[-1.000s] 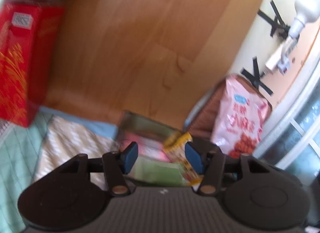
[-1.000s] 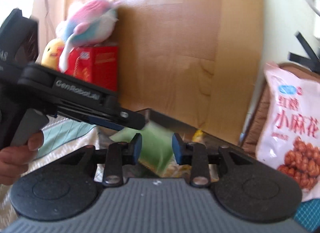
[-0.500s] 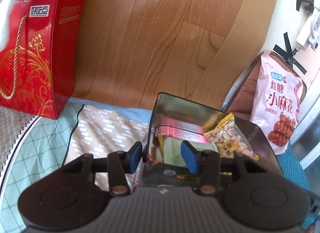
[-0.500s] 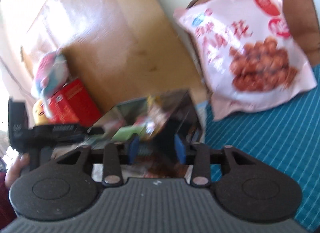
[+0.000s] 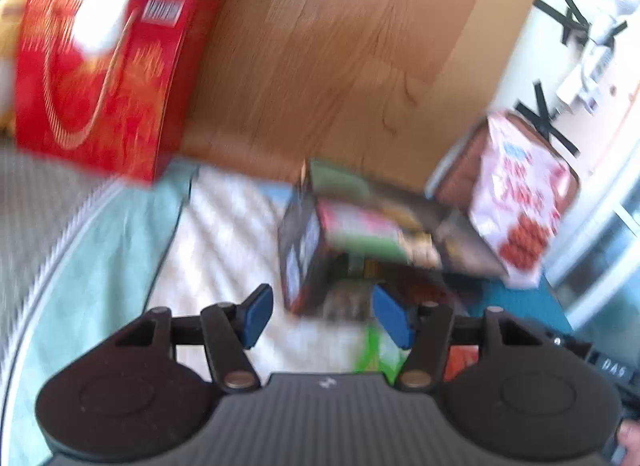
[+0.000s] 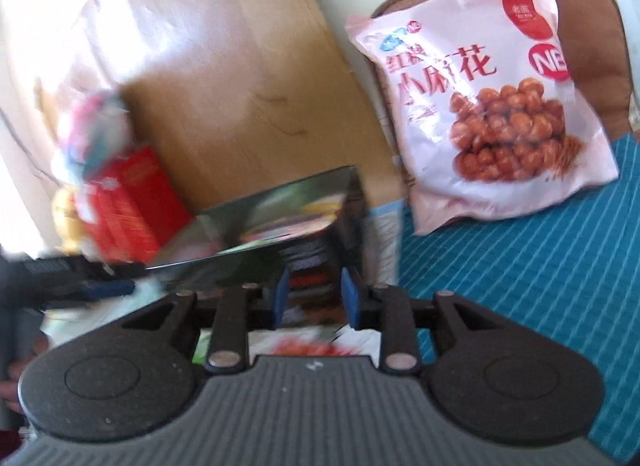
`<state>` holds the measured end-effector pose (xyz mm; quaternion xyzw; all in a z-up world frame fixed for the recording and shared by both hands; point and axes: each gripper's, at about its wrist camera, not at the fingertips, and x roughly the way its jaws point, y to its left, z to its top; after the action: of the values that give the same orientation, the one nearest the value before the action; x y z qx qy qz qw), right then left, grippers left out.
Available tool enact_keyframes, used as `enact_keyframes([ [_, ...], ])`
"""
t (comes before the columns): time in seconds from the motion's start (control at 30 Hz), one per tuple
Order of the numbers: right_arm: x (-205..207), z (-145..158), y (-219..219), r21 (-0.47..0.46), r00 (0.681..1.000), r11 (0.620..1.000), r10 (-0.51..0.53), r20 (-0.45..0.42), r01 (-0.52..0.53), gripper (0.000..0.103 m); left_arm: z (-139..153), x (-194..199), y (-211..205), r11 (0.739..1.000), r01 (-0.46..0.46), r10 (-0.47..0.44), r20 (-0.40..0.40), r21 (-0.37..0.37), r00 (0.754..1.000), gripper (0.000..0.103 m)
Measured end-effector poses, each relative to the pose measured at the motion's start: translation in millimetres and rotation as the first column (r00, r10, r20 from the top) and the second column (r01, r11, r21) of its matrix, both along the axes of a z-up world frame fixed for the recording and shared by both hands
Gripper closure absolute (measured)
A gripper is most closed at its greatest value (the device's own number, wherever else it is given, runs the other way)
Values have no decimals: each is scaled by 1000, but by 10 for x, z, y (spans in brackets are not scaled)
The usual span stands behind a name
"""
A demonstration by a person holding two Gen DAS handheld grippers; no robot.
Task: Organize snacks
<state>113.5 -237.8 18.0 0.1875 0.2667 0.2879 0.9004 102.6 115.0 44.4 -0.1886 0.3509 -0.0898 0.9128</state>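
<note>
A shiny metal tin (image 5: 304, 250) holds several snack packets, pink, green and yellow. It stands ahead of my left gripper (image 5: 320, 316), which is open and empty, a little back from the tin's near corner. In the right wrist view the tin (image 6: 280, 225) is tilted and blurred, and my right gripper (image 6: 314, 298) has its pads on either side of the tin's near wall; contact is unclear. A green and a red packet (image 5: 380, 350) lie under my left gripper. A large pink snack bag (image 6: 492, 105) leans on a brown cushion.
A red gift box (image 5: 100, 77) with a plush toy on it stands at the left by a wooden board (image 5: 340, 45). A patterned cloth (image 5: 224, 250) and a teal striped mat (image 6: 520, 250) cover the surface. The left gripper (image 6: 72, 286) shows at the left edge.
My left gripper has pulled back and away from the tin, which now sits farther ahead. The right gripper has closed in around the tin's near wall. Both views are blurred by motion.
</note>
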Motion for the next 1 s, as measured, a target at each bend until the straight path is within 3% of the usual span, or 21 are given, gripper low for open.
enact_keyframes([
  [0.1, -196, -141, 137, 94, 969, 973, 221, -112, -211, 70, -215, -245, 72, 992, 78, -86, -76, -100, 993, 47],
  [0.17, -295, -251, 298, 99, 935, 949, 312, -170, -299, 70, -340, -429, 106, 981, 107, -123, -98, -160, 988, 47],
  [0.27, -340, -366, 561, 48, 909, 936, 351, -225, -350, 70, -462, -635, 161, 963, 111, -142, -113, -247, 983, 47],
  [0.33, -313, -408, 716, 69, 888, 923, 384, -253, -380, 71, -489, -724, 200, 956, 105, -138, -107, -274, 985, 47],
  [0.37, -313, -416, 787, 69, 881, 916, 399, -255, -395, 76, -495, -753, 213, 956, 100, -134, -105, -278, 985, 47],
  [0.5, -408, -278, 1071, 44, 875, 894, 446, -189, -446, 87, -441, -826, 350, 958, 47, -77, -95, -284, 992, 46],
  [0.6, -444, -60, 1209, 2, 893, 896, 442, -87, -443, 92, -416, -864, 521, 945, -12, -17, -87, -327, 996, 46],
  [0.7, -395, 13, 1274, 14, 923, 924, 383, -39, -382, 93, -430, -869, 620, 925, -45, 10, -93, -378, 996, 44],
  [0.87, -288, -45, 1091, 41, 989, 989, 143, 31, -144, 93, -460, -802, 580, 910, -25, -14, -93, -413, 996, 42],
  [1.0, -227, -258, 803, 46, 999, 999, 18, -45, -15, 89, -492, -608, 447, 902, -3, -50, -110, -433, 993, 42],
])
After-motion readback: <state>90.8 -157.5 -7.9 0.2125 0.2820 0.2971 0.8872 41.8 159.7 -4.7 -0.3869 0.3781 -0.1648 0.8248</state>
